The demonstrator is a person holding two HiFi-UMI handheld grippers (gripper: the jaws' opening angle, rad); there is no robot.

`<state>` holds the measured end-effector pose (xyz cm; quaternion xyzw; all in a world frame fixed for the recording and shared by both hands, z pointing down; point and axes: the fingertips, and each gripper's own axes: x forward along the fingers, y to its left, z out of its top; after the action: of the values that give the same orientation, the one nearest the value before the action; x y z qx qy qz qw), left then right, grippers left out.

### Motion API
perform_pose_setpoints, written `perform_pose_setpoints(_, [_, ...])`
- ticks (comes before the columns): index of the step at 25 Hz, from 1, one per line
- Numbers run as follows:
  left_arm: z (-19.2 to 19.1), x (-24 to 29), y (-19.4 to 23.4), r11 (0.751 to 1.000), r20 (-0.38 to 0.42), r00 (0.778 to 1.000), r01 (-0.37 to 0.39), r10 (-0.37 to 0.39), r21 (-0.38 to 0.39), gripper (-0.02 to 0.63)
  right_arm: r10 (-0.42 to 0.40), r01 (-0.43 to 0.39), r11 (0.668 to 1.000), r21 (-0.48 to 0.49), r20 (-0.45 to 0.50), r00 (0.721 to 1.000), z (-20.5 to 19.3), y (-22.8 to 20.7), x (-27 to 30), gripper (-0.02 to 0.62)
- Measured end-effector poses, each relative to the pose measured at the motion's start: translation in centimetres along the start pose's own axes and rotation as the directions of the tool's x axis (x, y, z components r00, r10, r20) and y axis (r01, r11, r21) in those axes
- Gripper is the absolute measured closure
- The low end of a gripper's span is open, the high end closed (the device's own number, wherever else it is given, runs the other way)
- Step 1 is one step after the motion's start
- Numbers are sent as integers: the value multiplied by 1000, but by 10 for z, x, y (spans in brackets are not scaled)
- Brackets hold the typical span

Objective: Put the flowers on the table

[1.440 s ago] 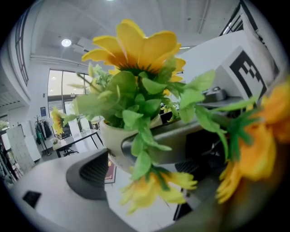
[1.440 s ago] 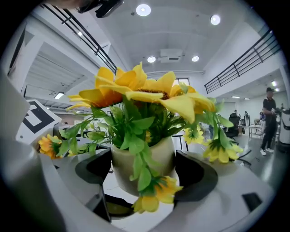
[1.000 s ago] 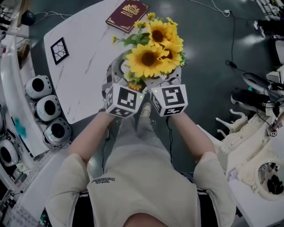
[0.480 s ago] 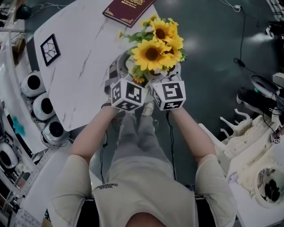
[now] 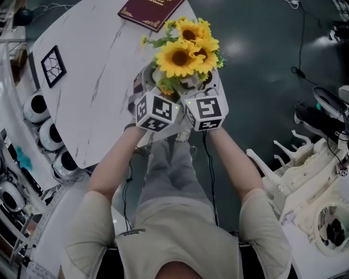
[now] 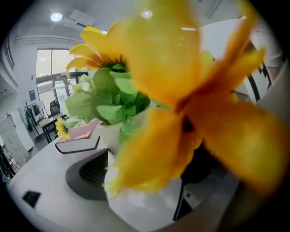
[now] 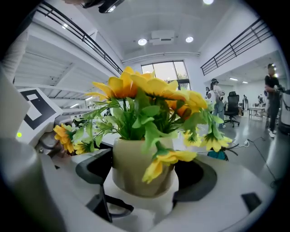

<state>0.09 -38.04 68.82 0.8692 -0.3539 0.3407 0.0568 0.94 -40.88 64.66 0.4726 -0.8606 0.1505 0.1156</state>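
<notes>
A bunch of yellow sunflowers stands in a pale pot, held in the air over the right edge of the white marble table. My left gripper and right gripper sit side by side under the blooms, each shut on the pot. In the left gripper view a blurred petal fills most of the frame, and the pot sits between the dark jaw pads. In the right gripper view the pot stands upright between the two pads of my right gripper.
A maroon book lies at the table's far end and a black-framed tile near its left side. Round white devices line the left. Cream moulded parts crowd the right, with cables on the dark floor.
Both grippers and the flowers have moved slightly up the frame, toward the table's far end. The hold on the pot is unchanged.
</notes>
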Motion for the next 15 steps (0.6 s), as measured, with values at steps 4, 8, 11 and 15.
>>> perform_pose_setpoints(4, [-6,8,-4,1000,-24,1000,6,-6,21,167,-2,2,1000,0,-17,1000,-11,-5,2,149])
perform_pose_setpoints(8, [-14,12,-6,999,-41,999,6,-4,39,167,-1,1,1000,-5,-41,999,-20,-6,5,149])
perform_pose_setpoints(11, [-19,12,-7,999,-47,999,4,-2,46,167,-4,3,1000,-24,-49,999,-25,-3,6,149])
perform_pose_setpoints(15, [-20,13,-7,999,-40,999,-2,4,44,167,-5,3,999,-44,-49,999,-25,-3,7,149])
